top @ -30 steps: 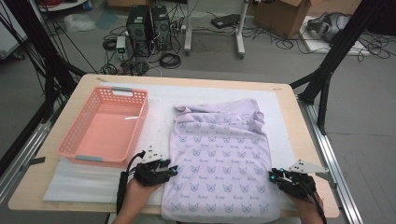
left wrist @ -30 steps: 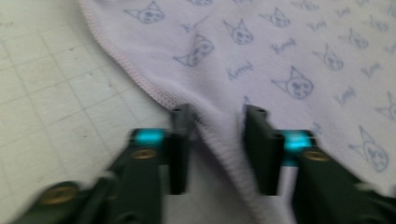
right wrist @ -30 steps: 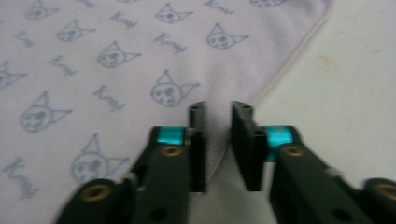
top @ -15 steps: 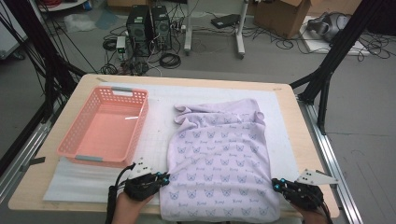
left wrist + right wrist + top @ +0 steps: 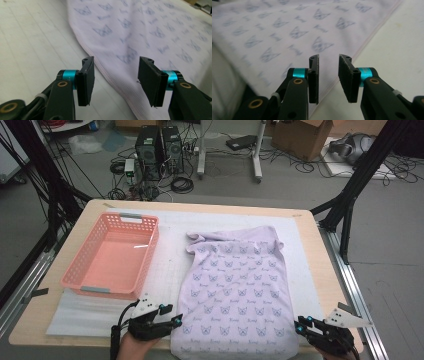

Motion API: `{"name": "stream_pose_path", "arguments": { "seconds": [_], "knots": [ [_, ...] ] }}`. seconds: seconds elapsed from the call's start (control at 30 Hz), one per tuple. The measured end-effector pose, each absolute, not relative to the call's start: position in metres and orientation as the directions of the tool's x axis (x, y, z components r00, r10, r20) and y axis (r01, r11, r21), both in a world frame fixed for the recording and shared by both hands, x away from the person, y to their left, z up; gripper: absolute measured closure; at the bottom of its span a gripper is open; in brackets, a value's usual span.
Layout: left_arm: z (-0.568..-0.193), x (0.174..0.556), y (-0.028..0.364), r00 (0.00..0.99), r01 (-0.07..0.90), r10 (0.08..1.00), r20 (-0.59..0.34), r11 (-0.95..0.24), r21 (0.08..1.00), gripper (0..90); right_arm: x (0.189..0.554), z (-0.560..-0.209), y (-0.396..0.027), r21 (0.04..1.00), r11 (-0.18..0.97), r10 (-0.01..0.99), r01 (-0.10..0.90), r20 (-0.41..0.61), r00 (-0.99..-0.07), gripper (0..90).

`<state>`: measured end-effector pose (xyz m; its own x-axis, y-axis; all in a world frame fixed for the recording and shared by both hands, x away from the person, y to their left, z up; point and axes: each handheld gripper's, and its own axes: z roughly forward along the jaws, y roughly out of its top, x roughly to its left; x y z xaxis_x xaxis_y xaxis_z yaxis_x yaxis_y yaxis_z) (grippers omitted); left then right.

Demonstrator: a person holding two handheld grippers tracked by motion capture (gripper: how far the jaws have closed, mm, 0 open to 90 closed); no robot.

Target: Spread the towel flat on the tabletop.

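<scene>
R gripper (image 5: 328,75): jaws just opening, nothing between | over cloth (image 5: 287,32) edge (butterfly print) | mat (image 5: 397,50) beside

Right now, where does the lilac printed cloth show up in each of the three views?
High view: lilac cloth lies right of centre on the white mat, beside the pink basket.
Left gripper view: it fills the upper right, its hem running down between the fingers.
Right gripper view: it covers the upper left.
Shared landmark: the cloth's hem against the white mat.
</scene>
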<state>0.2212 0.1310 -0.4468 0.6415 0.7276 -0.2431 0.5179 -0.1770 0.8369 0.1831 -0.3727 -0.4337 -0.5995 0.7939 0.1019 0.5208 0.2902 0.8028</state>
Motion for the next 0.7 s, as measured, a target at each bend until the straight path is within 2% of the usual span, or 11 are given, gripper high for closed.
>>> {"name": "stream_pose_path", "arguments": {
  "seconds": [0.2, 0.27, 0.3, 0.33, 0.4, 0.7],
  "knots": [
    [-0.453, 0.252, 0.114, 0.622, 0.567, 0.739, -0.261, -0.195, 0.800, 48.3, 0.215, -0.446, -0.359, 0.762, 0.316, 0.818, 0.565, 0.083, -0.569, 61.5],
    [-0.453, 0.255, 0.108, 0.626, 0.569, 0.741, -0.241, -0.223, 0.792, 49.7, 0.218, -0.448, -0.356, 0.759, 0.337, 0.823, 0.557, 0.050, -0.565, 66.2],
    [-0.453, 0.255, 0.106, 0.644, 0.573, 0.723, -0.249, -0.239, 0.784, 55.4, 0.218, -0.448, -0.356, 0.757, 0.338, 0.831, 0.558, 0.038, -0.555, 72.6],
    [-0.453, 0.253, 0.101, 0.649, 0.551, 0.735, -0.196, -0.277, 0.788, 70.4, 0.218, -0.448, -0.357, 0.758, 0.342, 0.833, 0.555, 0.028, -0.552, 81.4],
    [-0.452, 0.252, 0.097, 0.657, 0.554, 0.729, -0.192, -0.295, 0.778, 85.8, 0.218, -0.448, -0.360, 0.761, 0.323, 0.832, 0.563, 0.055, -0.552, 87.5],
    [-0.442, 0.226, 0.121, 0.653, 0.552, 0.711, -0.262, -0.210, 0.807, 87.0, 0.193, -0.437, -0.370, 0.795, 0.298, 0.801, 0.529, 0.094, -0.591, 88.6]
  ]
}}
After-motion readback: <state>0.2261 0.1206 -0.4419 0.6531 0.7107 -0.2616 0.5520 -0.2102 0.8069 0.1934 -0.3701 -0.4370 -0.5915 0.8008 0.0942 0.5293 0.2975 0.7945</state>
